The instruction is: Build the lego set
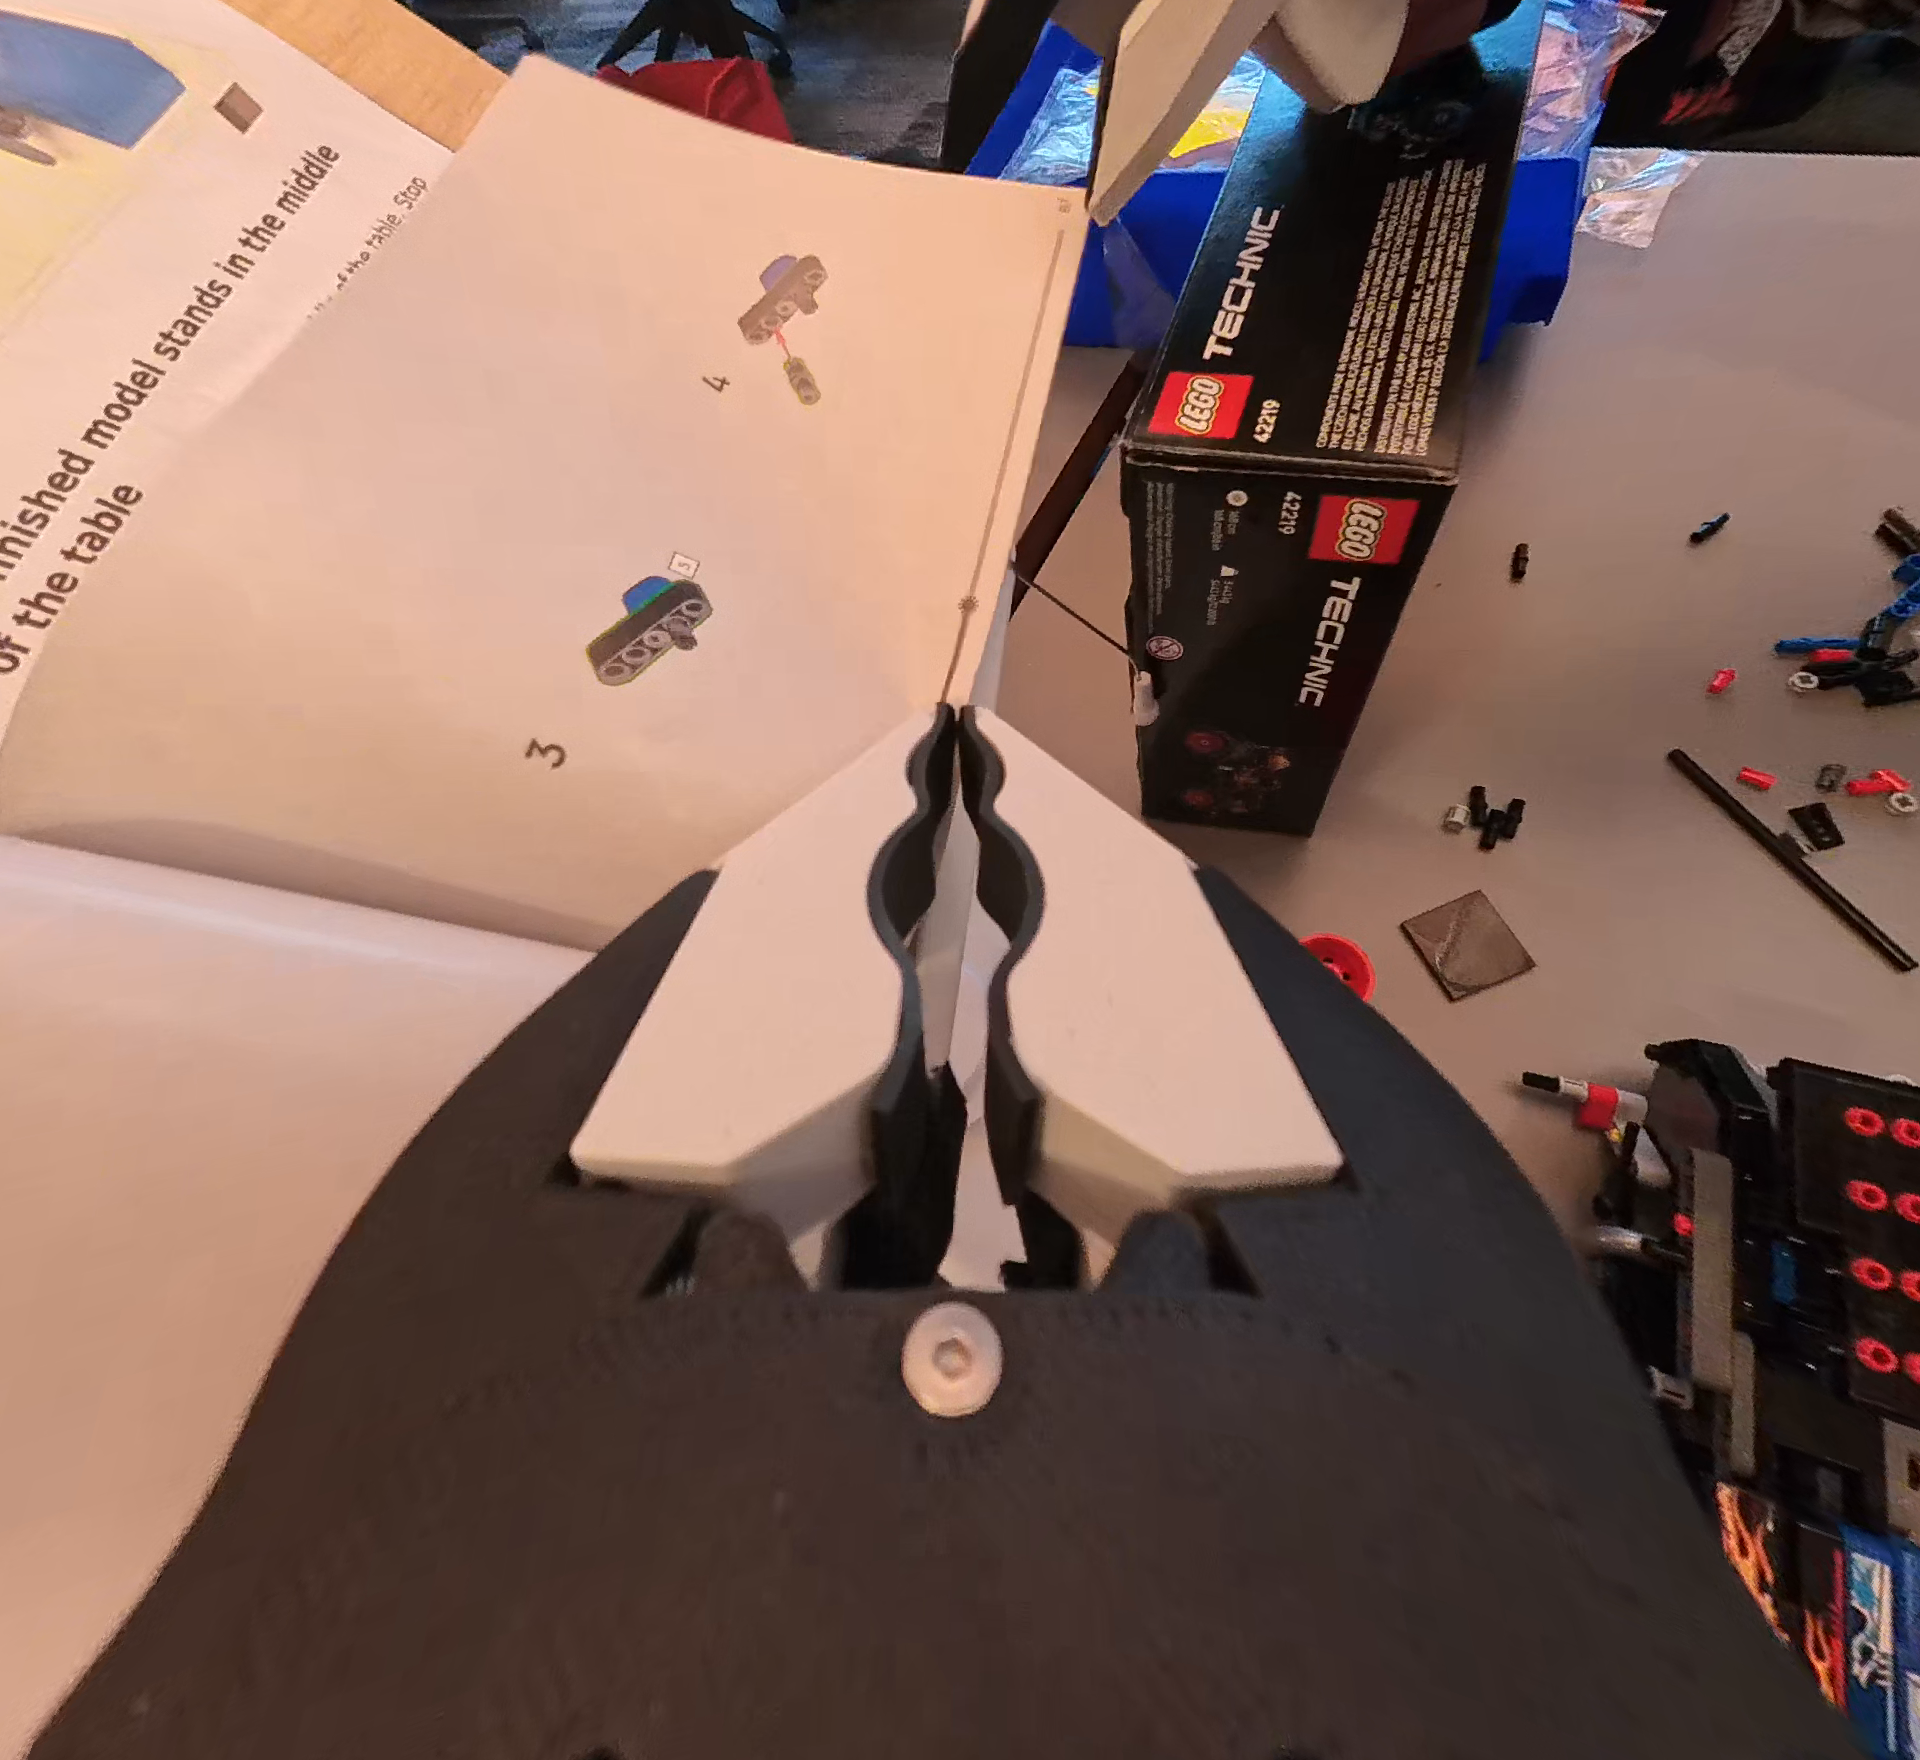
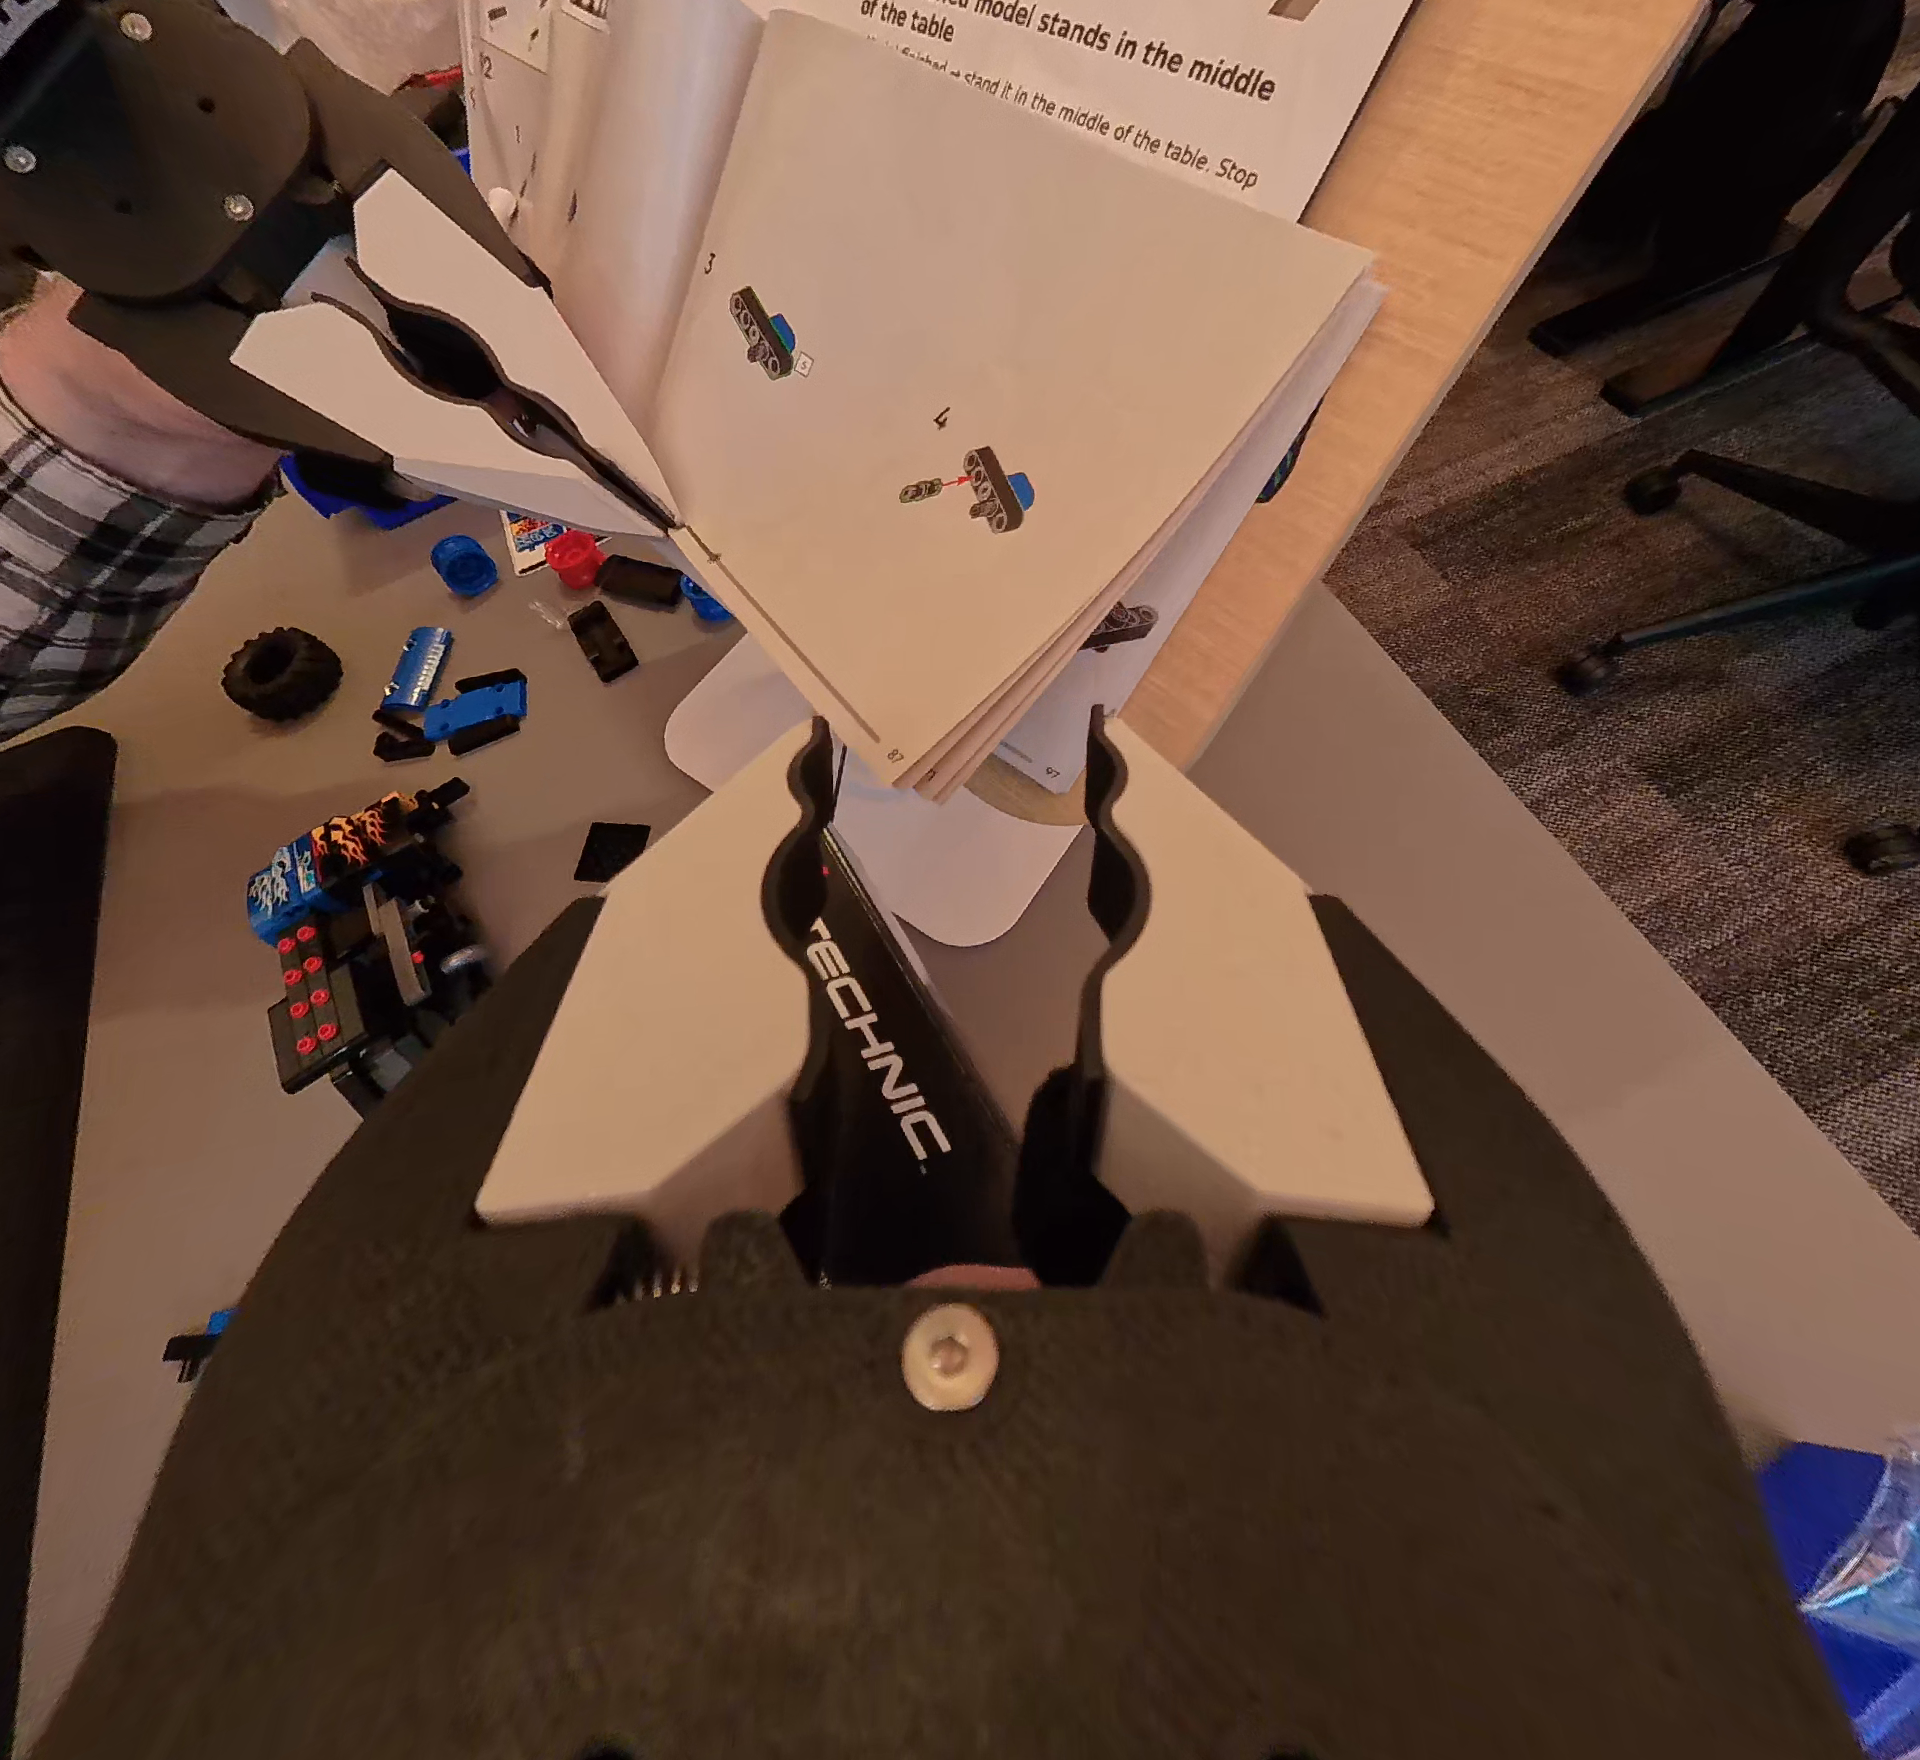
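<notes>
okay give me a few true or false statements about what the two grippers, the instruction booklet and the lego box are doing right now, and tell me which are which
1. The left gripper is shut on a page of the instruction booklet. True.
2. The right gripper is shut on the booklet too. False: its fingers are apart, near the booklet's lower corner, holding nothing.
3. The black lego box stands upright on the table. True.
4. The partly built model is held in the right gripper. False: it rests on the table, off to the side.
5. A black tyre lies on the table among loose pieces. True.
</notes>
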A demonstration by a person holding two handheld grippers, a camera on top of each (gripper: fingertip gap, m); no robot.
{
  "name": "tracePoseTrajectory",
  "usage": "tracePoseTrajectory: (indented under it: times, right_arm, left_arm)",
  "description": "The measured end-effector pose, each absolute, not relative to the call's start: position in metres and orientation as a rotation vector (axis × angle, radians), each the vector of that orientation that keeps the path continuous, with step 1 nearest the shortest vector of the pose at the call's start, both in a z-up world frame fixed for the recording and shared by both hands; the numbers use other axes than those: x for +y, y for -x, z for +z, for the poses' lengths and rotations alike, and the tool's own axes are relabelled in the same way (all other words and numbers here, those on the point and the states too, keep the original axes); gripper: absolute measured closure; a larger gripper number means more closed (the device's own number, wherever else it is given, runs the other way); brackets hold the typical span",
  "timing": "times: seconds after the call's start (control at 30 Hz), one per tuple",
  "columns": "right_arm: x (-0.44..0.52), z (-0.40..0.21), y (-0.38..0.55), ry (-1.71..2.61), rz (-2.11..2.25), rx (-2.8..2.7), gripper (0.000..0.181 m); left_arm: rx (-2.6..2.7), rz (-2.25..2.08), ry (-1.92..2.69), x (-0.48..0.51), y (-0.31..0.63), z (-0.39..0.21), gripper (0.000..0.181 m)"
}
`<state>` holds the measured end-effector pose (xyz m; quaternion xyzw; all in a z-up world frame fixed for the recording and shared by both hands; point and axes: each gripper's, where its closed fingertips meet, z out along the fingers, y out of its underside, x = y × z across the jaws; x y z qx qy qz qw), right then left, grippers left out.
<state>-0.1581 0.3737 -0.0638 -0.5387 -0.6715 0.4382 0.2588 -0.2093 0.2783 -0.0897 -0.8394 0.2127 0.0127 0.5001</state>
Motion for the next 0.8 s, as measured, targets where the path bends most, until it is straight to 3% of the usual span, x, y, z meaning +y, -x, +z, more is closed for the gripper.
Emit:
tracePoseTrajectory:
  times: [0.8]
  right_arm:
    - [0.3764, -0.0604, 0.1583, 1.455, 1.225, -1.805, 0.134]
  left_arm:
    - [0.484, -0.065, 2.061, 0.2784, 0.2090, -0.0894, 0.181]
